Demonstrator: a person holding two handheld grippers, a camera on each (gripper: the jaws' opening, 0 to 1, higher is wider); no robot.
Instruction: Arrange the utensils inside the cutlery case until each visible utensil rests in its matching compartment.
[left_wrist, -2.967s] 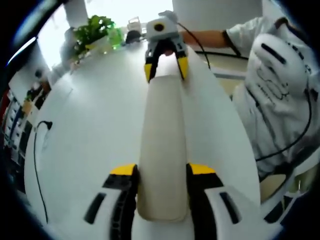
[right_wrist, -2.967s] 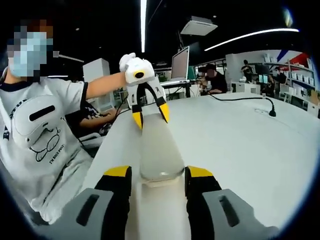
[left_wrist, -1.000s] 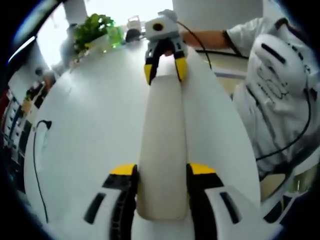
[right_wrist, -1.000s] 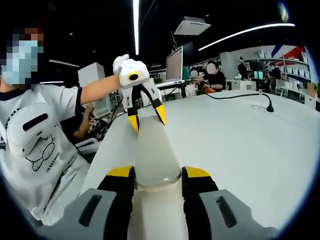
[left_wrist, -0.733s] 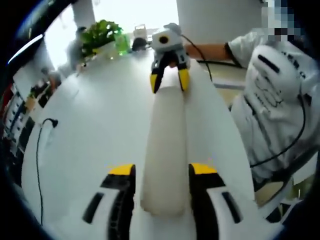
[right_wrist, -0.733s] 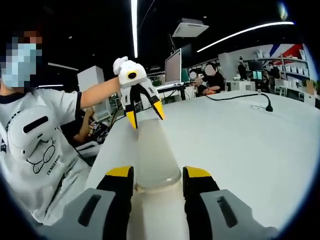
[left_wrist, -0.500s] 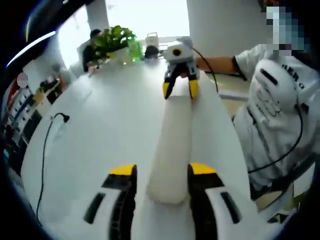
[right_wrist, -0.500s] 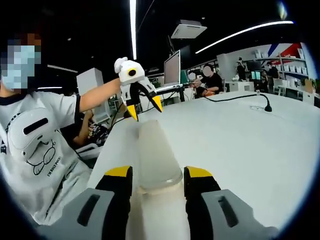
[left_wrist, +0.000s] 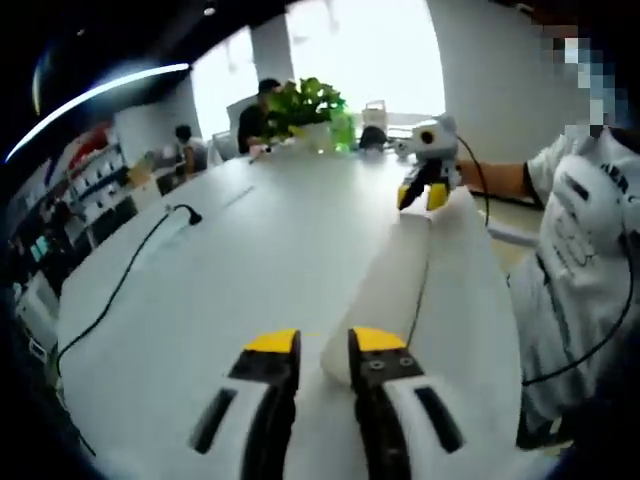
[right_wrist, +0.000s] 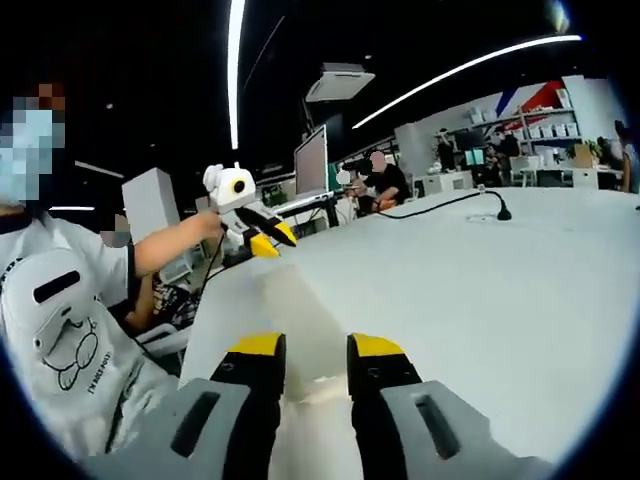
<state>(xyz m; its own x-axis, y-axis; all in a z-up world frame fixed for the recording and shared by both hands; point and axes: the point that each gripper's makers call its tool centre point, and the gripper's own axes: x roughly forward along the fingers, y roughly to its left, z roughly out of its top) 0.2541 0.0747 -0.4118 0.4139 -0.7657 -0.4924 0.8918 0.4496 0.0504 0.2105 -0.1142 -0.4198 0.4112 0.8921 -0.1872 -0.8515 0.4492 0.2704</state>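
Note:
A long beige cutlery case (left_wrist: 410, 270) lies closed on the white table (left_wrist: 220, 260), and no utensil shows. My left gripper (left_wrist: 325, 342) hovers above and left of the case's near end. Its jaws are drawn close with only a narrow gap and hold nothing. The right gripper (left_wrist: 423, 195) hangs over the far end, tips close together. In the right gripper view the case (right_wrist: 300, 300) lies below and beyond my right gripper (right_wrist: 316, 346), whose jaws are also drawn close, off the case. The left gripper (right_wrist: 270, 240) is raised over the far end there.
A black cable (left_wrist: 130, 270) trails across the table's left side. A potted plant (left_wrist: 305, 100) and small items stand at the far edge. The person (left_wrist: 590, 230) stands along the table's right side. A monitor (right_wrist: 310, 160), seated people and a plugged cable (right_wrist: 500, 212) are beyond.
Both grippers have let go of the case ends and lifted away from it. Their jaws have narrowed. The case stays flat on the table.

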